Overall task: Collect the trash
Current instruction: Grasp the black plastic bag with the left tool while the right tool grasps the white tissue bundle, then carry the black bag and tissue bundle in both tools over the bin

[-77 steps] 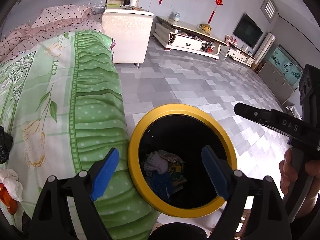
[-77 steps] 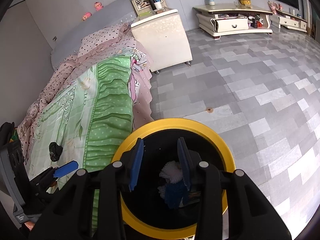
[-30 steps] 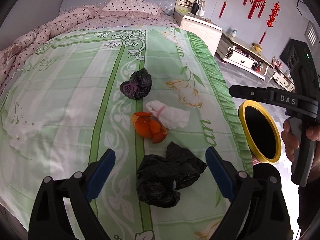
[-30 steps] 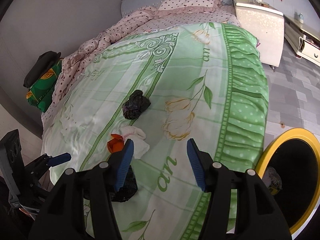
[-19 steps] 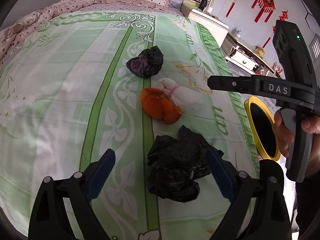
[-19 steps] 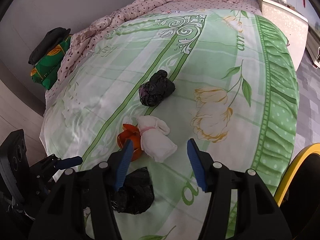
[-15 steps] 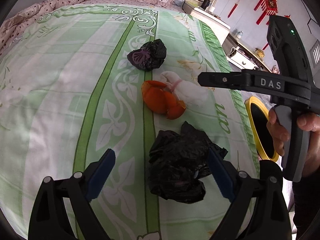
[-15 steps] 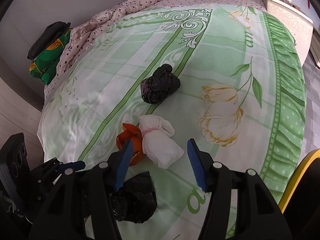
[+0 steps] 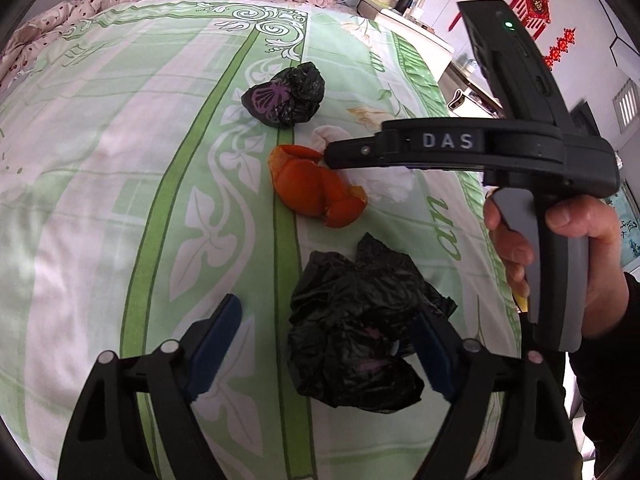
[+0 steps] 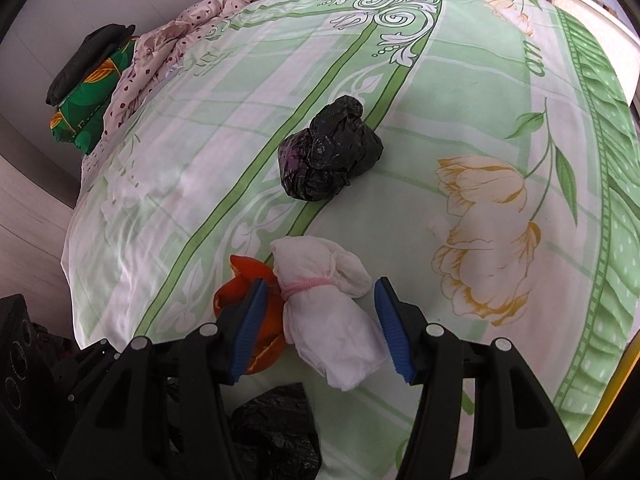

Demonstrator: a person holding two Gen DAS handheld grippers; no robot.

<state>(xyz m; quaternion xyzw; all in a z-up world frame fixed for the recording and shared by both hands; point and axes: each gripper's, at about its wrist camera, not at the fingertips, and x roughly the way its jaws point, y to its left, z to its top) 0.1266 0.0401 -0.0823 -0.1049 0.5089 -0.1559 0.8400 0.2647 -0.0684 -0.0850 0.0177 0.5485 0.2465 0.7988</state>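
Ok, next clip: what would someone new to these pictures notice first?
Probably the bright orange peel lying mid-bed on the green floral bedspread, with a white tied bundle right beside it. Next, two crumpled black bags: the near black bag sits between the open fingers of the left hand-held gripper, whose jaws have just been closing, and the far black bag lies further up the bed. The right hand-held gripper straddles the bundle.

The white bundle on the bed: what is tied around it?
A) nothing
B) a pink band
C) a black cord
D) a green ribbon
B: in the right wrist view a pink band cinches the white bundle near its upper end, just beside the orange peel.
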